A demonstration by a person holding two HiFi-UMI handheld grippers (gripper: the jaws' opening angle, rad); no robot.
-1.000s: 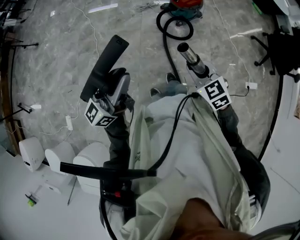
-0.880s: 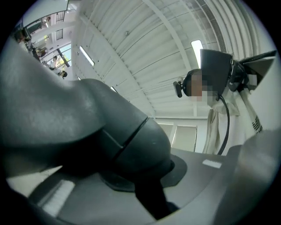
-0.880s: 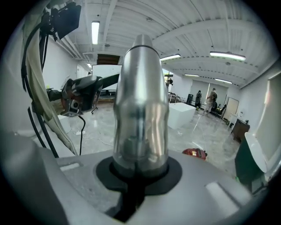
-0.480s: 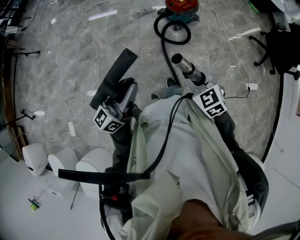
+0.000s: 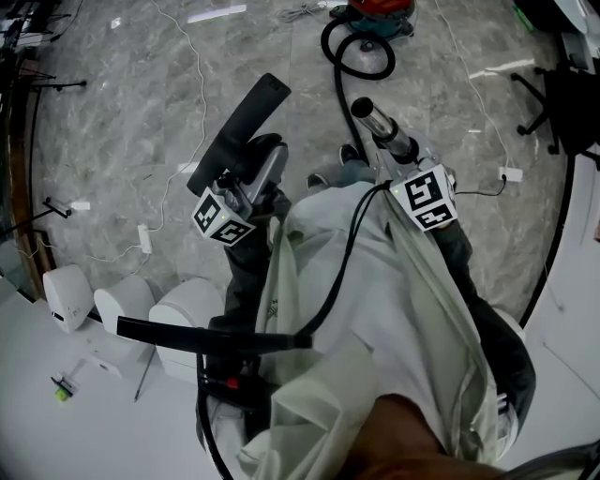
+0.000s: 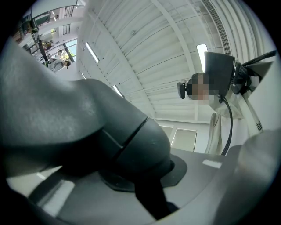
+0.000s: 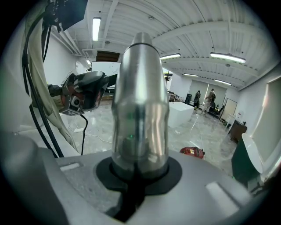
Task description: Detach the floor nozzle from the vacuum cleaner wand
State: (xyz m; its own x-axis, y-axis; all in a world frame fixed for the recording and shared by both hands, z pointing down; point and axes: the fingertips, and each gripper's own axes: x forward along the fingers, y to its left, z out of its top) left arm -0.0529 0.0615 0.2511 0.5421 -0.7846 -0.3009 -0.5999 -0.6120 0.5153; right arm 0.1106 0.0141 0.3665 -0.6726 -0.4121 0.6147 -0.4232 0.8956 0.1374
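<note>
In the head view the floor nozzle, a long black head on a grey neck, is held up over the marble floor. It stands apart from the chrome wand. My left gripper is shut on the nozzle's neck, which fills the left gripper view as a dark grey bulk. My right gripper is shut on the wand, whose open end points away from me. In the right gripper view the wand rises straight out between the jaws. A black hose runs from the wand to the red vacuum body.
Three white rounded units stand at the lower left. White cables trail over the floor on the left and near a plug on the right. A black chair base stands at the right edge. My light jacket fills the lower middle.
My left gripper and the nozzle have shifted a little to the right, nearer the wand. The right gripper and wand have kept still.
</note>
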